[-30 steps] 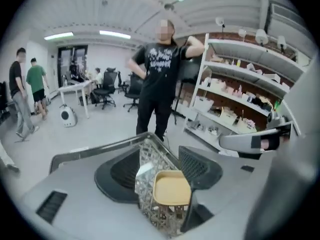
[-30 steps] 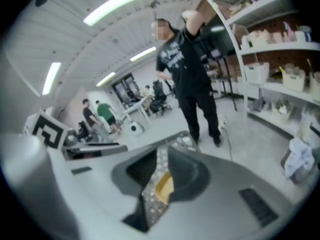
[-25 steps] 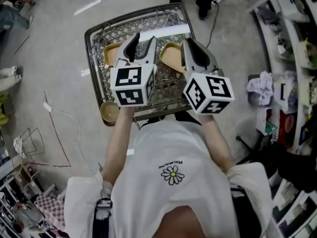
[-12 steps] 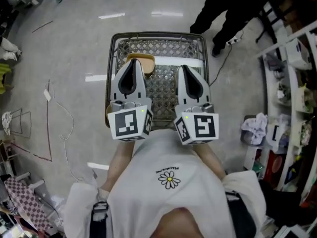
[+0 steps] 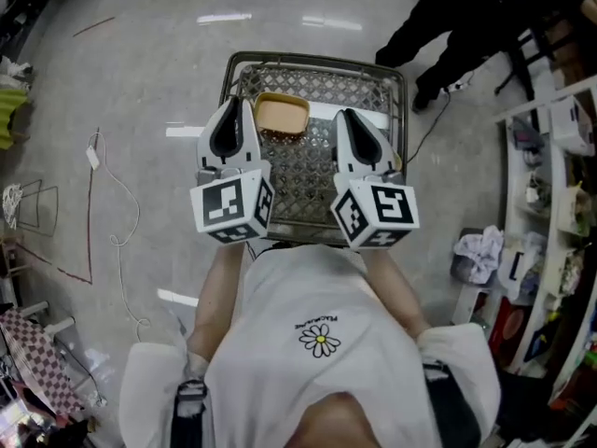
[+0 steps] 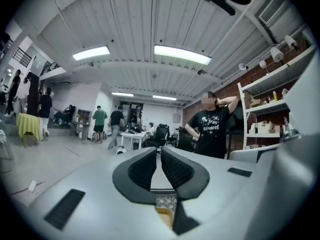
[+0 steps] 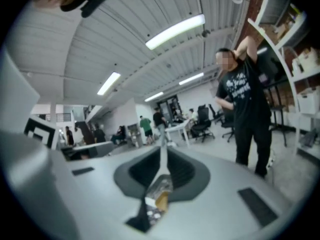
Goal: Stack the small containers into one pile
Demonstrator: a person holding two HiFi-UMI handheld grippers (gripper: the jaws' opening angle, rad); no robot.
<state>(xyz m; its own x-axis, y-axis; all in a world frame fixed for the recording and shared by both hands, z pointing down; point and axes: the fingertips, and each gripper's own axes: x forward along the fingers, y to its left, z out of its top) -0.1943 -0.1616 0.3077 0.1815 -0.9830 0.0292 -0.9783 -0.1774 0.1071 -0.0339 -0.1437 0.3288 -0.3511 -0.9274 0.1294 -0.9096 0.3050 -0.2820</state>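
Note:
A tan, square small container sits in the far part of a wire shopping cart; I cannot tell whether it is one piece or a nested pile. My left gripper hovers just left of it and my right gripper just right of it, both above the mesh. Neither touches the container. In the left gripper view the left gripper has its pads together with nothing between them. The right gripper also shows its pads pressed together and empty. Both point out level across the room.
The cart's mesh floor lies under both grippers. A person in black stands beyond the cart, also seen as a person ahead. Shelving lines the right side. A thin cable trails on the floor at left.
Two tan containers lay apart in the cart a second ago; now only one tan shape shows. Both grippers drew back and rose level, and the left jaws closed.

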